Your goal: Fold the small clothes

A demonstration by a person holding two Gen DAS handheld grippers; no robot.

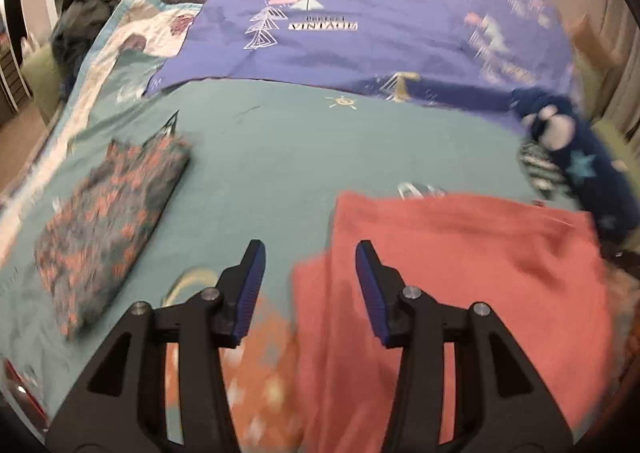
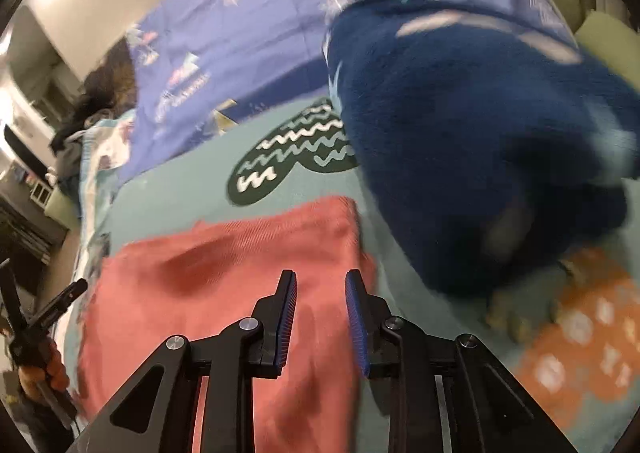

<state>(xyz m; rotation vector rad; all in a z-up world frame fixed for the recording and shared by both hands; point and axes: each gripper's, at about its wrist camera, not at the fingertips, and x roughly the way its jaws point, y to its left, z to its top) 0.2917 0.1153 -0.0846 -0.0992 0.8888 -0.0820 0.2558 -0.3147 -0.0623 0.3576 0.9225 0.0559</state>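
Both claws hang spread and empty over the pink cloth point(image 1: 460, 273) lying flat on the teal bed sheet point(image 1: 280, 157): left claw point(image 1: 310, 285) at its edge, right claw point(image 2: 321, 317) above it

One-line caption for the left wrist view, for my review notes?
Left gripper, jaws open, above the pink cloth on a teal bedsheet, with a folded patterned garment lying to the left.

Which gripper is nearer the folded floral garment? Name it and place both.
Left. The left gripper hovers just right of the folded floral garment, by the pink cloth's left edge. The right gripper is over that cloth's far side.
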